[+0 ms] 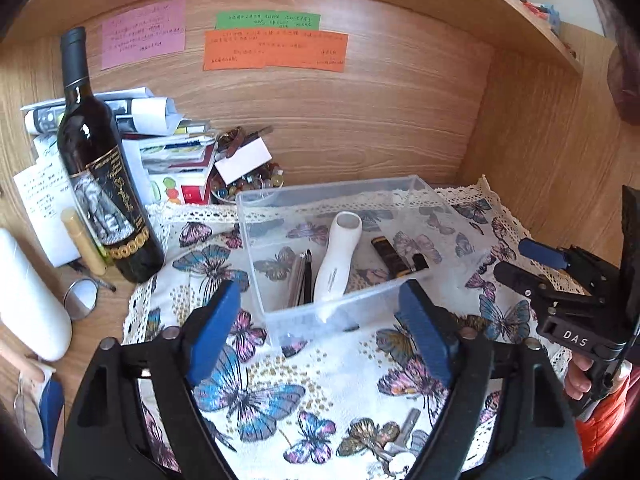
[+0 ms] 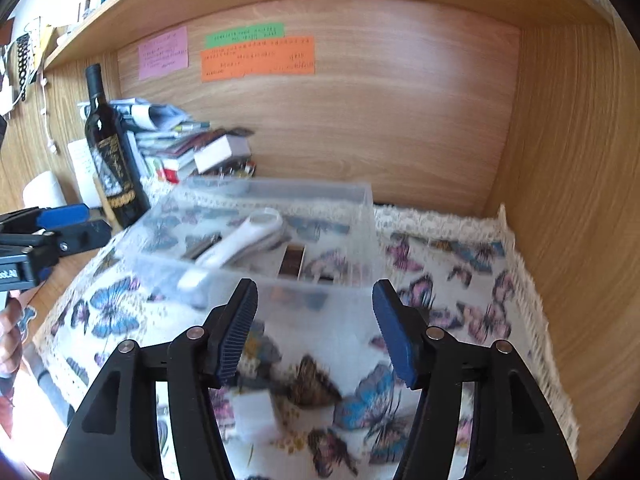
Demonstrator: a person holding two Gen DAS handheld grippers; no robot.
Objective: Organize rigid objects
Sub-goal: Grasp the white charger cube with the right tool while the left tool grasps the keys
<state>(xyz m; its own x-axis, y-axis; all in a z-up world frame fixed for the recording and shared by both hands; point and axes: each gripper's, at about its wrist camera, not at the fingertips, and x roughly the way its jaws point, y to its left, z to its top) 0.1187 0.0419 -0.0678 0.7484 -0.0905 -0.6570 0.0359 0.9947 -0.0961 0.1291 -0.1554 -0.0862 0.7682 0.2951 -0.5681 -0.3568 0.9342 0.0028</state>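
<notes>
Bin: a clear plastic bin (image 1: 340,248), rectangular with thin glossy walls, sits at the centre of the left wrist frame on the cloth.
Bin contents: a smooth white handheld device (image 1: 338,258) with a round opening at its top; left of it a slim metal piece (image 1: 301,280); right of it a dark glossy bar (image 1: 394,258). All 3 lie flat on the bin floor.
Cloth: white fabric with a butterfly print and lace edging (image 1: 280,380), covering the wooden bench (image 1: 100,320).
Left gripper (image 1: 320,320): jaws apart, blue ribbed pads either side of the bin's near wall, holding nothing.
Right gripper (image 2: 316,328): jaws apart, empty, just short of the bin's near side; this view is blurred.
Left of frame: a tall dark glass wine bottle (image 1: 100,184) stands upright beside the cloth, a stack of papers and booklets (image 1: 160,140) behind it, a small round mirror (image 1: 82,294) in front.
Back panel: wood grain, with 3 paper notes, pink (image 1: 142,32), green (image 1: 268,21) and orange (image 1: 276,50).
</notes>
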